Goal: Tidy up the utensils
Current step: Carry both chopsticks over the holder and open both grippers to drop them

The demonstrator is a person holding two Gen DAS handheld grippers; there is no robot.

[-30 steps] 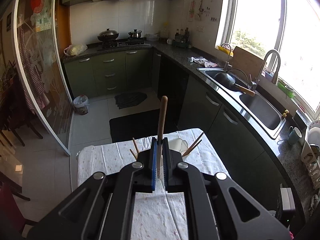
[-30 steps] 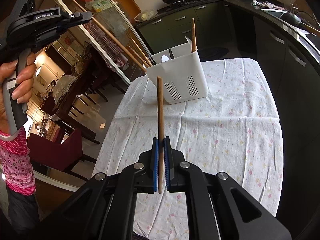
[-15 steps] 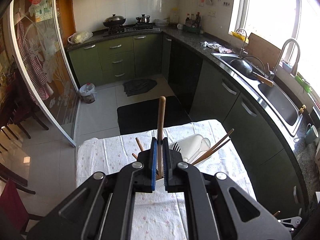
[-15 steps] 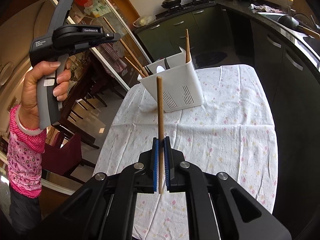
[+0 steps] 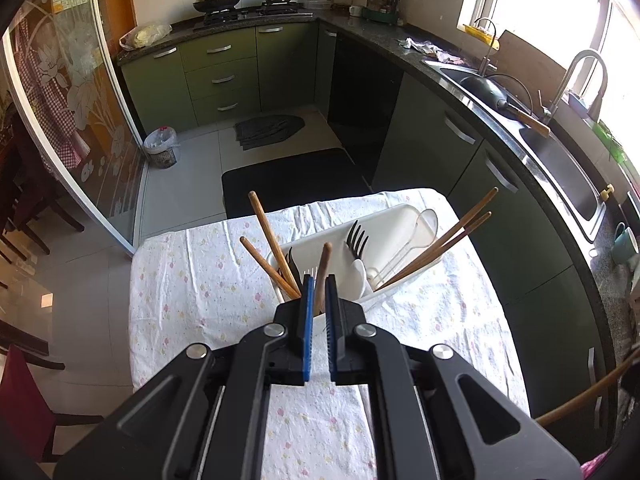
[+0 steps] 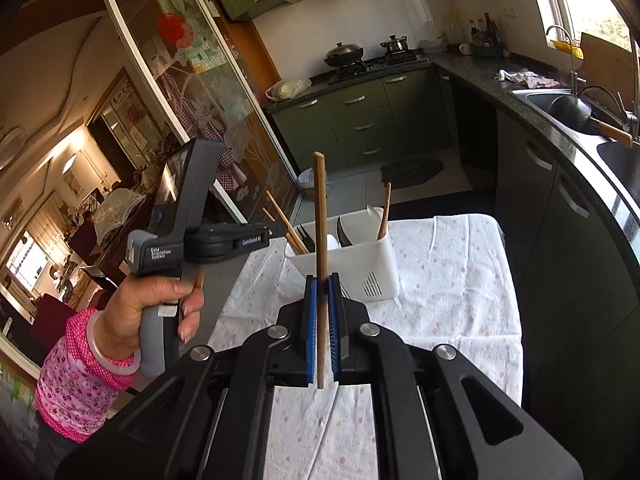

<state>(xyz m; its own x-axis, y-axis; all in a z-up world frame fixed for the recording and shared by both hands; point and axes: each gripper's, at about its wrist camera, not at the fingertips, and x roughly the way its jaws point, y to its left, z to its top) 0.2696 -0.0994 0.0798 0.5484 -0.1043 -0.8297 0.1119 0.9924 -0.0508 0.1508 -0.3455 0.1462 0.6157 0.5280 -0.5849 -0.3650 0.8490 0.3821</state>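
Two wooden-handled utensils are in play, one clamped in each tool. The left gripper (image 5: 316, 286) is closed on a brown wooden-handled utensil (image 5: 323, 268) whose metal tines show just behind the blue pads, and it sits directly over the near end of the white plastic utensil caddy (image 5: 394, 216). The right gripper (image 6: 321, 288) is closed on a long straight wooden stick (image 6: 319, 240), upright between its jaws, well short of the caddy on the floral tablecloth (image 5: 200, 280).

The near compartment already bristles with slanting wooden chopsticks (image 5: 272, 240) and a black plastic fork (image 5: 357, 240). Lowered blind, the left-hand utensil would likely strike those sticks, wedge crooked, or nudge the light caddy along the cloth. Releasing too high risks it tipping out over the rim.
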